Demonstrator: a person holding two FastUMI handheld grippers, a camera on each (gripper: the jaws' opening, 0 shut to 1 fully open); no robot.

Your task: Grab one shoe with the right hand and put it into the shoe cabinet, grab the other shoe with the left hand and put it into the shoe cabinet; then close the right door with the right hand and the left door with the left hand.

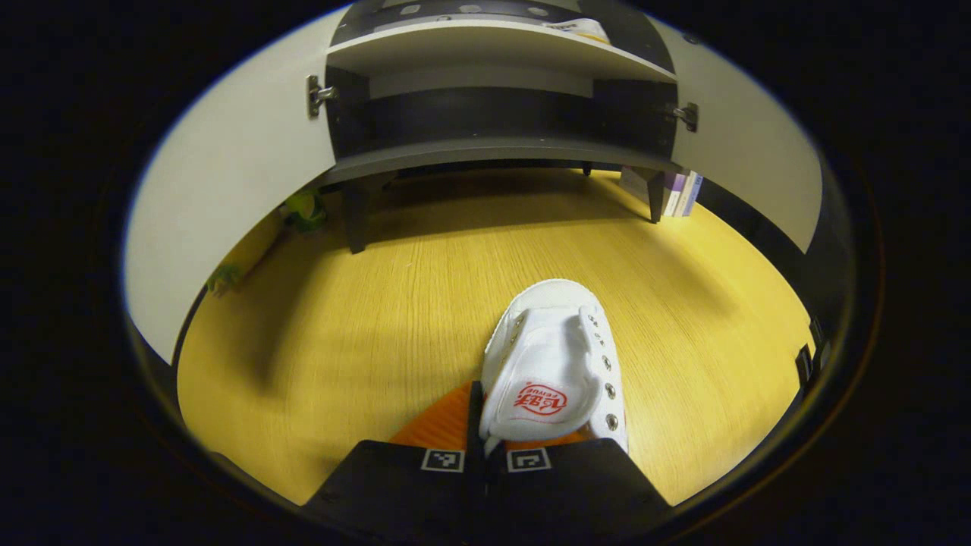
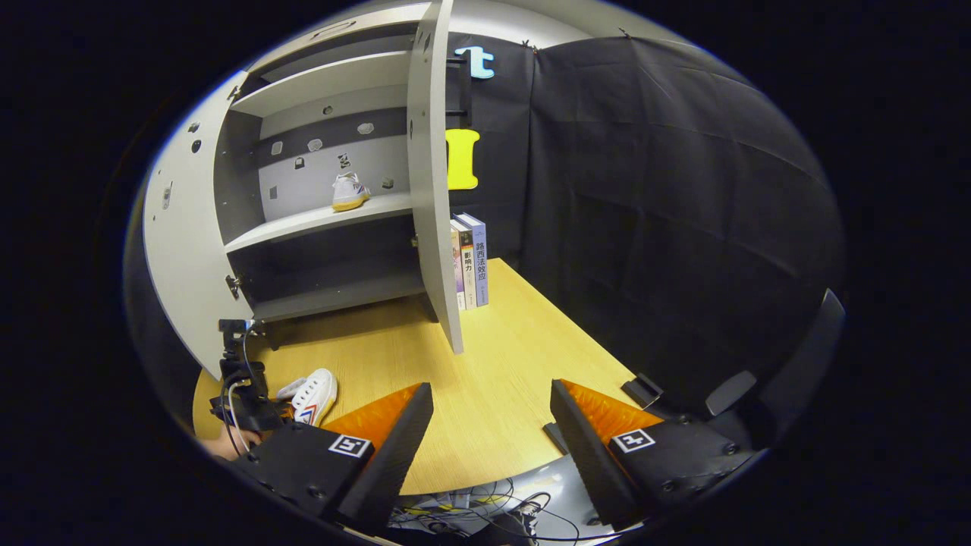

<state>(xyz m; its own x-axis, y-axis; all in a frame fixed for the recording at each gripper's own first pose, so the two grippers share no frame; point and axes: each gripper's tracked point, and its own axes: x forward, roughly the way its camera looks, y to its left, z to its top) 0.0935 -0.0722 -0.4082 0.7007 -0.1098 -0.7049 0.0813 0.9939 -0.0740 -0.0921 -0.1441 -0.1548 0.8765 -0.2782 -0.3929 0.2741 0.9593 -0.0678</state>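
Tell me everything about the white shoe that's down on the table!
The white shoe looks like canvas, with metal eyelets, no laces visible, a rubber toe cap and a red logo on its tongue. It rests on the yellow wooden table, toe toward the open cabinet. The left gripper is closed on its heel end. The right gripper view shows red and blue side stripes.
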